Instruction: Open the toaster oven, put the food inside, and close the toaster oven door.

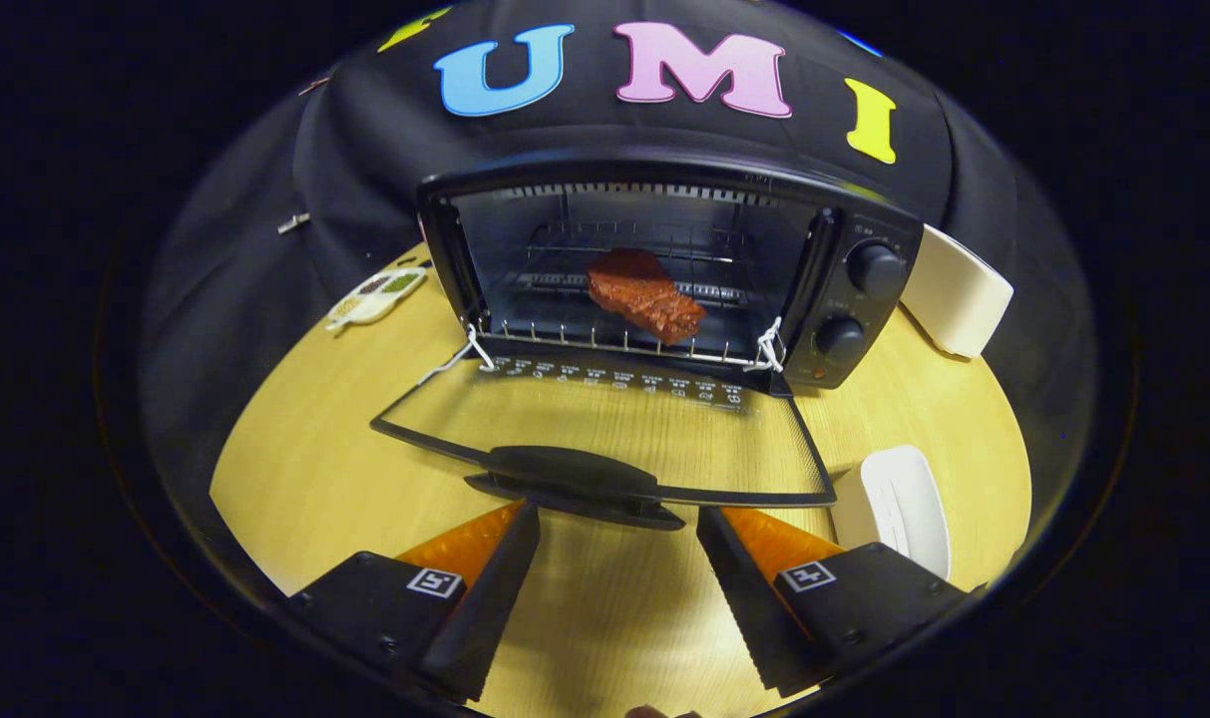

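Note:
A black toaster oven (854, 299) stands on the wooden table (305, 469) beyond my fingers. Its glass door (614, 419) lies folded down flat toward me. The door's black handle (575, 484) sits just ahead of my fingertips. A reddish-brown piece of food (644, 292) rests on the wire rack (614, 344) inside the oven. My gripper (619, 519) is open, its two orange-and-black fingers apart with nothing between them, a little below and in front of the handle.
A white dish (899, 509) lies right of the door, next to my right finger. A white box-like object (957, 289) stands to the right of the oven. A small plate with bits of food (377, 295) lies left of the oven.

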`<state>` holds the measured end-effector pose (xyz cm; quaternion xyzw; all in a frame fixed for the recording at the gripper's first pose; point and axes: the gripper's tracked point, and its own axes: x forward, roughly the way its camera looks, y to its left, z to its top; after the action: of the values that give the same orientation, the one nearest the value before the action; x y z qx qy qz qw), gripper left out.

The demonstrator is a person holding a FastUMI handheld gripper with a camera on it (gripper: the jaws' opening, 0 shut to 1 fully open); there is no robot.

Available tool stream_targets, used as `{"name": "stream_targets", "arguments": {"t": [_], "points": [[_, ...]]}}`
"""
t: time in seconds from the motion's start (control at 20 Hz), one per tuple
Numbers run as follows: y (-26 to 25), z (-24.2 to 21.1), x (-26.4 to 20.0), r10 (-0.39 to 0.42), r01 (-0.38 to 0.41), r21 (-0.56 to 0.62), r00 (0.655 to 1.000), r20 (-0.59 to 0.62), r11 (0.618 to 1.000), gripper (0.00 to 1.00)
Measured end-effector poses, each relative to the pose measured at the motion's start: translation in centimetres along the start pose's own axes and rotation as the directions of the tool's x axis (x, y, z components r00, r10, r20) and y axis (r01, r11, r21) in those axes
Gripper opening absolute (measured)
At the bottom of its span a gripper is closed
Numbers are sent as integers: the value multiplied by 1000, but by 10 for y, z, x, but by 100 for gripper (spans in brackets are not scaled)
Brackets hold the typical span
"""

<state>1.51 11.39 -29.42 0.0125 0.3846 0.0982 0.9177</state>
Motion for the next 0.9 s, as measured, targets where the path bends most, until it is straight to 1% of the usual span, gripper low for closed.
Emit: {"name": "stream_targets", "arguments": {"t": [0.1, 0.35, 0.55, 0.65, 0.75, 0.9], "points": [[2, 18, -8, 16, -17, 22, 999, 43, 1000, 99], [2, 64, -27, 43, -45, 11, 989, 143, 999, 99], [-9, 103, -30, 30, -27, -19, 980, 197, 999, 100], [-12, 116, -36, 35, -33, -13, 975, 221, 999, 100], [-13, 136, -48, 39, -38, -9, 964, 264, 999, 100], [-23, 166, -85, 33, -25, -27, 929, 368, 999, 100]]}}
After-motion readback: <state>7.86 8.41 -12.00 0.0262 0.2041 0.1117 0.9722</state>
